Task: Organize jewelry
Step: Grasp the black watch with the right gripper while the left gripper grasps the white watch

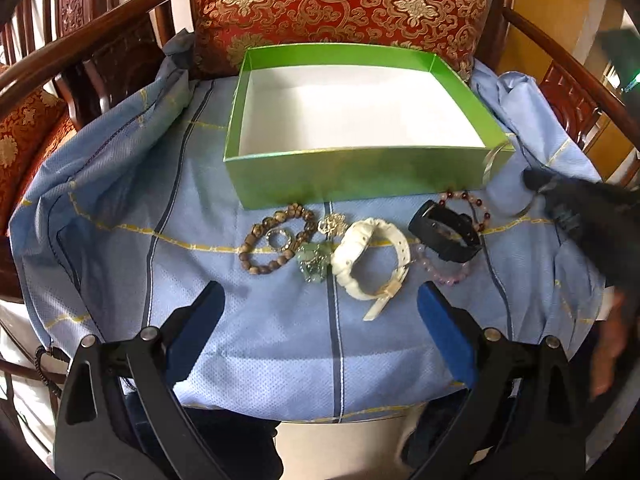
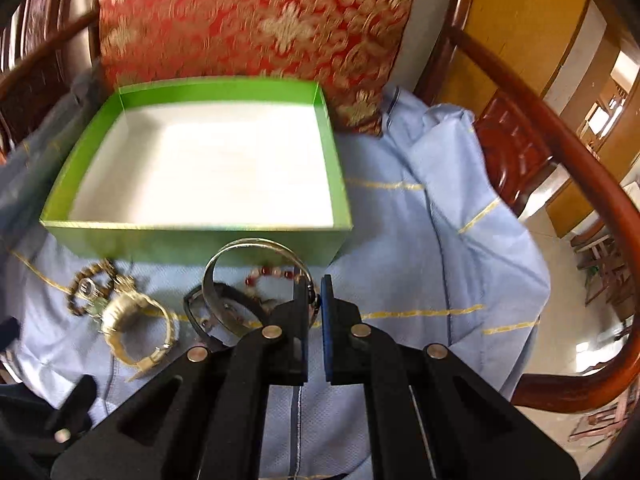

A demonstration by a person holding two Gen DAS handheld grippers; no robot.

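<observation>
Wooden armchair seat draped in blue cloth (image 1: 120,240), red cushion (image 1: 340,4) behind. Silver bangle (image 2: 248,256) pinched at rim by right gripper (image 2: 315,292), fingers clenched on band, ring upright, lifted just before green box (image 1: 352,176) front wall, at box's 5 o'clock corner. Bangle: stiff, light, slick metal; thin rim is sensible hold, may swivel. Ring's plane runs roughly 12-to-6. Left gripper (image 1: 320,316) fingers released, hovering at 6 o'clock of white watch (image 1: 372,260), wooden bead bracelet (image 1: 276,240), black watch (image 1: 446,232).

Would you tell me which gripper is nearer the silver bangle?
Right. The right gripper is shut on the silver bangle, held in front of the box; the left gripper hangs open, well back.
</observation>
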